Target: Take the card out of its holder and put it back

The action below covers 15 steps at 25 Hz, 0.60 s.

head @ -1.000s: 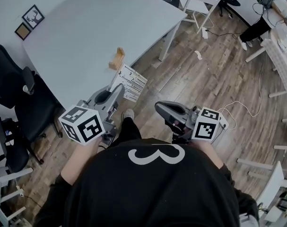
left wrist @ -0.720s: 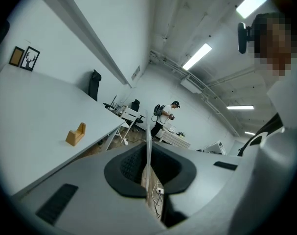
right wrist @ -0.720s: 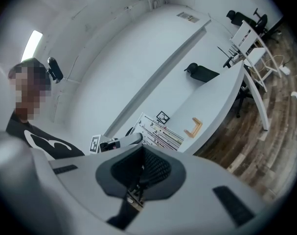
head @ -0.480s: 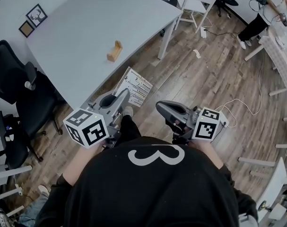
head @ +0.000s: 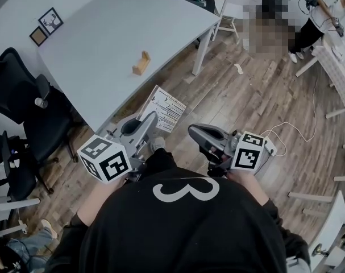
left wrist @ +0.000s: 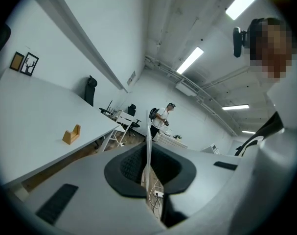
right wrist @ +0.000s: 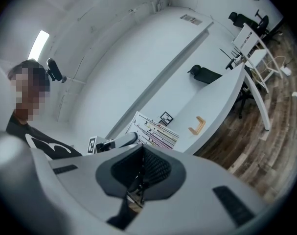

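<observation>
The white printed card [head: 164,108] is pinched at its near edge by my left gripper [head: 152,119], which is shut on it just off the table's front edge. In the left gripper view the card [left wrist: 148,131] stands edge-on between the closed jaws of the left gripper [left wrist: 148,153]. The small wooden card holder [head: 141,63] stands empty on the grey table [head: 98,33], well ahead of the card; it is the same holder [left wrist: 71,134] seen at the left of that view. My right gripper [head: 192,132] hangs shut and empty over the floor. From the right gripper [right wrist: 141,177] I see card [right wrist: 154,130] and holder [right wrist: 197,125].
Two small picture frames [head: 45,27] lie at the table's far left corner. Black office chairs [head: 21,112] crowd the table's left side. White chairs [head: 232,1] stand beyond it. A person [head: 314,16] stands at the far right. A cable [head: 286,132] trails on the wood floor.
My left gripper has carried the card a little back from the table edge, toward my body. The right gripper has barely shifted. The person at the far right has moved.
</observation>
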Tool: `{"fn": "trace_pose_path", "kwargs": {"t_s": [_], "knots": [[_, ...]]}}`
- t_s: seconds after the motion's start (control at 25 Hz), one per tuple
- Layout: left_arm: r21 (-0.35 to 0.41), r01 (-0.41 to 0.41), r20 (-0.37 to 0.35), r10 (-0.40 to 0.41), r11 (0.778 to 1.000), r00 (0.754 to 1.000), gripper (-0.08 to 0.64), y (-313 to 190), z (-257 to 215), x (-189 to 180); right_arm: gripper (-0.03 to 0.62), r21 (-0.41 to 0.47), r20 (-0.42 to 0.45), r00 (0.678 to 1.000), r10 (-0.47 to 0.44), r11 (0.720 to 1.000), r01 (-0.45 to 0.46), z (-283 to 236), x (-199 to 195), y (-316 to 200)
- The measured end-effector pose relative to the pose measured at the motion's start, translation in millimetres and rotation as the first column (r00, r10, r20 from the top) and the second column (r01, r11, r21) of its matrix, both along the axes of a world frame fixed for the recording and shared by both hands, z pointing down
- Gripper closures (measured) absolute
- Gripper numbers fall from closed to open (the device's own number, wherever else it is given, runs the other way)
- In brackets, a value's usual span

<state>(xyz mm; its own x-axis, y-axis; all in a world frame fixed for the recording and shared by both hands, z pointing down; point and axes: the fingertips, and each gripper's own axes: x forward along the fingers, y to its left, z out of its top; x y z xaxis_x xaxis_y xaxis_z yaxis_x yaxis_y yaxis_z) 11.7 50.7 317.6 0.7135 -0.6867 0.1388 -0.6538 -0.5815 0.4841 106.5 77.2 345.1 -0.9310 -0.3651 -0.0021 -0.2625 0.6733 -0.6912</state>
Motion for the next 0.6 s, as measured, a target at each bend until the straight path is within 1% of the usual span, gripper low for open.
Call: {"fn": "trace_pose_path", "kwargs": {"t_s": [0.28,0.6], "knots": [[-0.027,0.016,-0.005,-0.016,1.0,1.0,0.535,6,8,-5,0.581,-0.025,-0.002,1.0,-0.016,1.0,0.016,10,-5,6],[-0.033,0.031,-0.001,-0.031,0.999,1.0,0.535,-3,10,-4,0.582,-0.031,0.001,1.0,-0.024,0.999,0.024,11,-3,-4]]}}
